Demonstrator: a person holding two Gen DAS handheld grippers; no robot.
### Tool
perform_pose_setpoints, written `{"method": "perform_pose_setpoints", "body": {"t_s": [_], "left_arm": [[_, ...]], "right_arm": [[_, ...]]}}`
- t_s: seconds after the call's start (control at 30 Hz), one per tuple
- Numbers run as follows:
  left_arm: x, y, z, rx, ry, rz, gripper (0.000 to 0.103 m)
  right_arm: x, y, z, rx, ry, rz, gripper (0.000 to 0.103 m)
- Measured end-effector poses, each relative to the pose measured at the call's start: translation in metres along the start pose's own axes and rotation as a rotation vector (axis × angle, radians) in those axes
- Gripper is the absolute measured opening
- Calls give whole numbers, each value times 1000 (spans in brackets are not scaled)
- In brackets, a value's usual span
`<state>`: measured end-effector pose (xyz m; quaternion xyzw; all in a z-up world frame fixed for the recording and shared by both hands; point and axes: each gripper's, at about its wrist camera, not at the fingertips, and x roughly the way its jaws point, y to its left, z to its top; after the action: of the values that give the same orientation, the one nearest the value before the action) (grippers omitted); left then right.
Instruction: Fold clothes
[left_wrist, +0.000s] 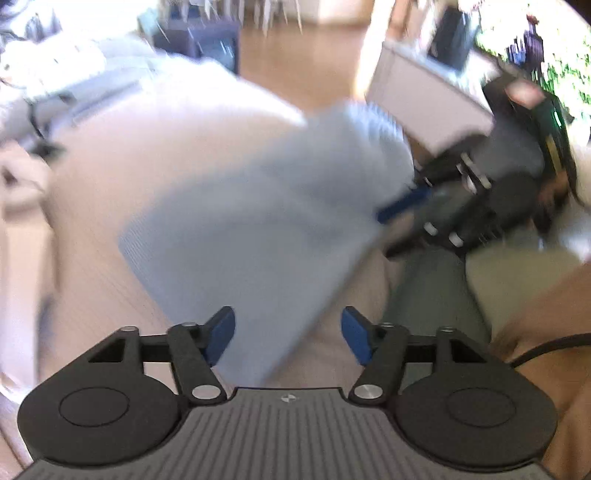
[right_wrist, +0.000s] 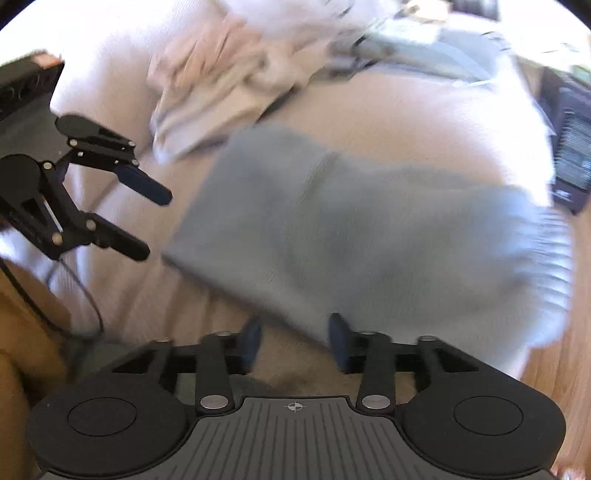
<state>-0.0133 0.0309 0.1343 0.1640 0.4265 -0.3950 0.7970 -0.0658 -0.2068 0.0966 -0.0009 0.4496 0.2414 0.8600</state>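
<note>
Now the blue-grey cloth (right_wrist: 354, 236) lies flat on the bed (right_wrist: 406, 110), just ahead of the right gripper (right_wrist: 293, 341), nearer than the left gripper (left_wrist: 288, 332), and both grippers' fingers are spread apart, holding nothing.

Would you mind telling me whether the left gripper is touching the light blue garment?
Apart: the right wrist view shows the left gripper open, with pale bedding visible between it and the garment.

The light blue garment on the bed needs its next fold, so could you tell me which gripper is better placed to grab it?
Probably the right gripper: its open fingers sit right at the near edge of the light blue garment. The left gripper, also open, hangs off to the side, clear of the cloth. Motion blur makes this tentative.
</note>
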Motion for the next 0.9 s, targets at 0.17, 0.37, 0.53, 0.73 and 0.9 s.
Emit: {"method": "perform_pose_setpoints", "body": {"t_s": [0.17, 0.37, 0.53, 0.73, 0.9], "left_arm": [[24, 4, 16, 5, -4, 29, 27], [57, 7, 15, -26, 23, 22, 26], [77, 40, -12, -93, 51, 89, 26], [85, 42, -14, -92, 31, 90, 27], [81, 42, -18, -142, 10, 84, 27]], "right_arm": [[-41, -18, 9, 94, -125, -175, 43], [-31, -37, 20, 173, -140, -288, 33], [-1, -62, 18, 197, -49, -365, 30], [11, -68, 12, 230, -37, -387, 31], [18, -62, 10, 226, -46, -432, 33]]}}
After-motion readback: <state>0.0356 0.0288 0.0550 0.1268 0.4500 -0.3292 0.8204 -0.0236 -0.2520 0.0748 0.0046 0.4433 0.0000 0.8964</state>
